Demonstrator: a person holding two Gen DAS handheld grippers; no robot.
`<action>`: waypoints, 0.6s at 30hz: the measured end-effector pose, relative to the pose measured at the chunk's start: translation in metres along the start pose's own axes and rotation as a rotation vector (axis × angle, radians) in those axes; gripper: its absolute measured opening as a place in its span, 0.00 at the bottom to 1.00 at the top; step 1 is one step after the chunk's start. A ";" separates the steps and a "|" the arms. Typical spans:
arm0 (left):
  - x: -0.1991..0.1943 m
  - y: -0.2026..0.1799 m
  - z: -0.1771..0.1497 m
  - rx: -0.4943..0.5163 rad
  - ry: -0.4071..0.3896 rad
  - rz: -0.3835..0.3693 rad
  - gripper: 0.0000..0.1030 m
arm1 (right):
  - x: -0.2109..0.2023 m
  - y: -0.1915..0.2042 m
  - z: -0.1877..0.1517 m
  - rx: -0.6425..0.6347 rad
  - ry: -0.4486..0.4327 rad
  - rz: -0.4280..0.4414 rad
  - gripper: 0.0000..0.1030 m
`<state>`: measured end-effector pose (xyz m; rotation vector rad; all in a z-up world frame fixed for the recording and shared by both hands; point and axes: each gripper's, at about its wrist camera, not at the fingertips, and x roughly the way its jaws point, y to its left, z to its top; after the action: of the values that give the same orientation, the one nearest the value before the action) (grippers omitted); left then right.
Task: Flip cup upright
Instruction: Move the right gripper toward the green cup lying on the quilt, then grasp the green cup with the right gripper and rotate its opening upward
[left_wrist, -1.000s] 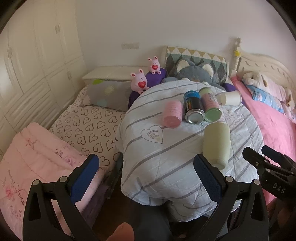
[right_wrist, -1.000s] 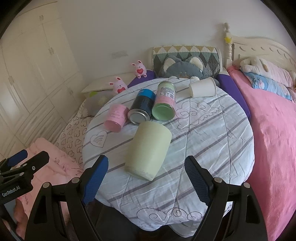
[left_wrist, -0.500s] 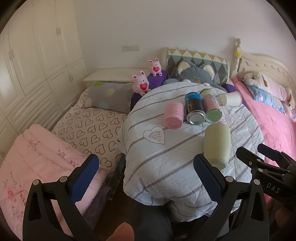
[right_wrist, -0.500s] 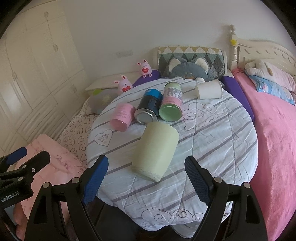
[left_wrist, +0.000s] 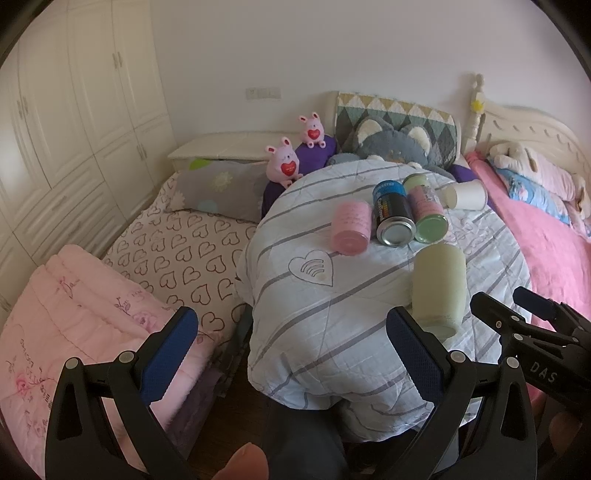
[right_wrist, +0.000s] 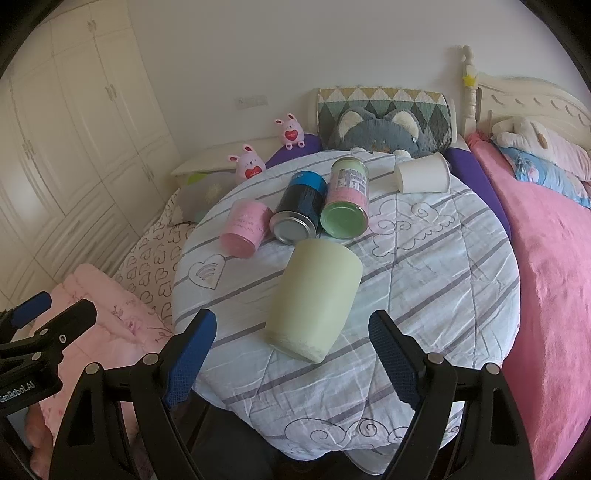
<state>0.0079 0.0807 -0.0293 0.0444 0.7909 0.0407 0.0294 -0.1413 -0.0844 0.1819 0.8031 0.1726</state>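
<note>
Pale green cup (right_wrist: 314, 301) lies on its side on the quilt-covered surface (right_wrist: 424, 280), near edge. Long axis runs from near-left to far-right in the right wrist view; narrow closed base toward the claws, wide end toward the cans (right_wrist: 321, 208). Right claw (right_wrist: 291, 354) wide open, empty, straddling the base without contact. Left claw (left_wrist: 291, 350) wide open, empty, left of the cup.

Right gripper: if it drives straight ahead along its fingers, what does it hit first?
Most likely the pale green cup, lying on its side on the striped quilt directly ahead of the open right gripper. Depth is unclear; it may pass just above.
</note>
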 end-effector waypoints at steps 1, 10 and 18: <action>0.001 0.001 0.000 0.000 0.002 0.000 1.00 | 0.002 -0.001 0.000 0.003 0.004 -0.002 0.83; 0.019 0.001 0.004 0.003 0.026 -0.007 1.00 | 0.020 -0.004 0.005 0.031 0.036 -0.024 0.83; 0.034 0.004 0.005 -0.009 0.049 -0.013 1.00 | 0.042 -0.009 0.009 0.070 0.085 -0.067 0.83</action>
<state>0.0351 0.0864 -0.0496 0.0294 0.8402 0.0331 0.0656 -0.1419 -0.1095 0.2146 0.8990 0.0894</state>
